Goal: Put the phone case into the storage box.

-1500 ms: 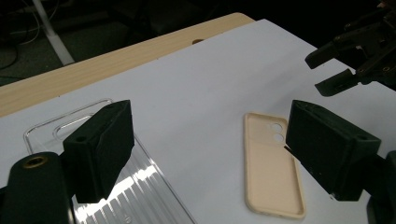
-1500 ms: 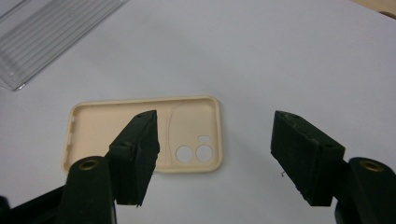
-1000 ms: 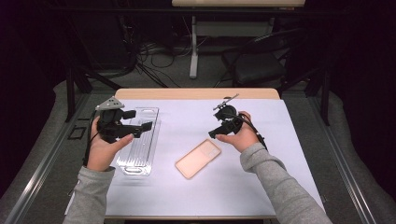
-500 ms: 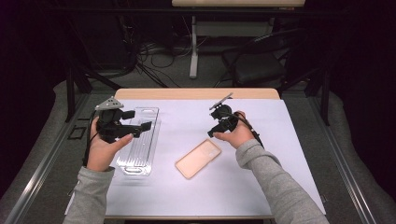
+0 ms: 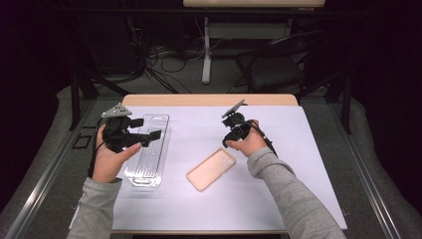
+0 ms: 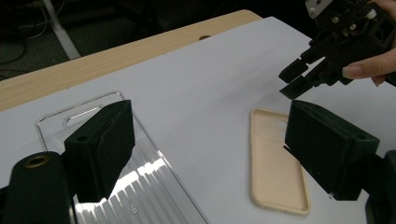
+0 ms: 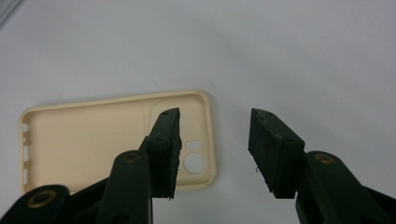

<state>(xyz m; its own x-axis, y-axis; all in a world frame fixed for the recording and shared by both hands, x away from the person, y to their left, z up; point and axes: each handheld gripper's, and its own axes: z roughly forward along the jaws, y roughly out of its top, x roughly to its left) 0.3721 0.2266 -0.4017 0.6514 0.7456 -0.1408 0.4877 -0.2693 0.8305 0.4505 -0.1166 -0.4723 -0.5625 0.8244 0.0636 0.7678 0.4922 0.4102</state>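
beige and open side up, the phone case (image 5: 211,169) lies flat on the white table cover (image 5: 298,164), near the middle and a little toward the person, at a slant to the table's edges. its camera cut-out end points toward the right gripper (image 5: 227,143), which hangs just above that end. in the right gripper view the jaws stand apart with nothing pinched; they have just been closing, and one pad (image 7: 166,147) sits over the case's camera-hole corner while the other is over bare cover beside it. whether either pad touches the case i cannot tell.

to the left, a clear plastic case (image 5: 148,154) lies lengthwise on the cover, well apart from the beige one. the left gripper (image 5: 149,129) hovers over it, jaws level and spread wide, gripping nothing; in the left gripper view one jaw sits over the clear case and the other over the beige case's near side, with the right gripper (image 6: 295,79) at the upper right.
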